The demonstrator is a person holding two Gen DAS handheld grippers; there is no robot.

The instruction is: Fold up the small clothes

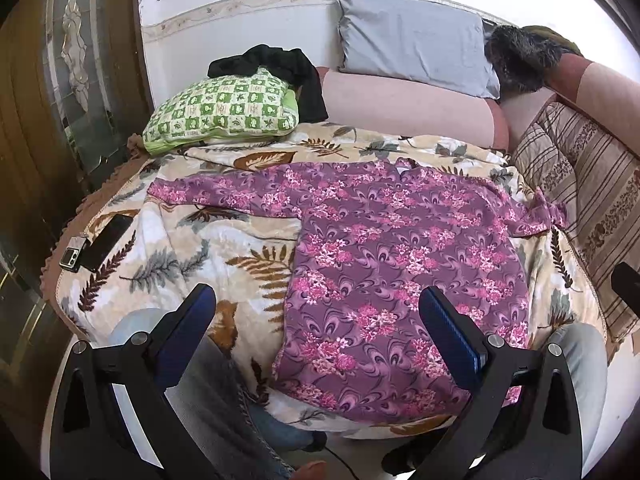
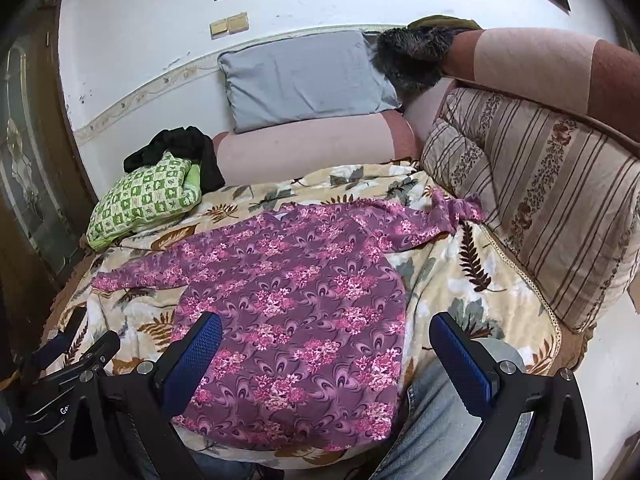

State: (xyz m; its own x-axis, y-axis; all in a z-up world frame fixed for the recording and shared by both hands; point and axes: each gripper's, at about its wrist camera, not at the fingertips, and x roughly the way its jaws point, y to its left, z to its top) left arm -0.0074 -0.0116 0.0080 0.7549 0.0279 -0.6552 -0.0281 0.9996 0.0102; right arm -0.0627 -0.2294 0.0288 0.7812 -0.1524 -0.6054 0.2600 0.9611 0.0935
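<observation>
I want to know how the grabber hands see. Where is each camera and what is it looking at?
Left wrist: sits on the left gripper, looking forward at the purple flowered top; its open blue fingers and jeans-clad legs show.
Right wrist: sits on the right gripper, facing the same top; its open fingers, a knee and the left gripper show.
Both share: the top, leaf blanket, green pillow, grey pillow.

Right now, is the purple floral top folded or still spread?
Spread. The purple floral top lies flat on the leaf-print blanket, both sleeves stretched out sideways, no fold visible. Both tongs, left and right, are open above it.
</observation>
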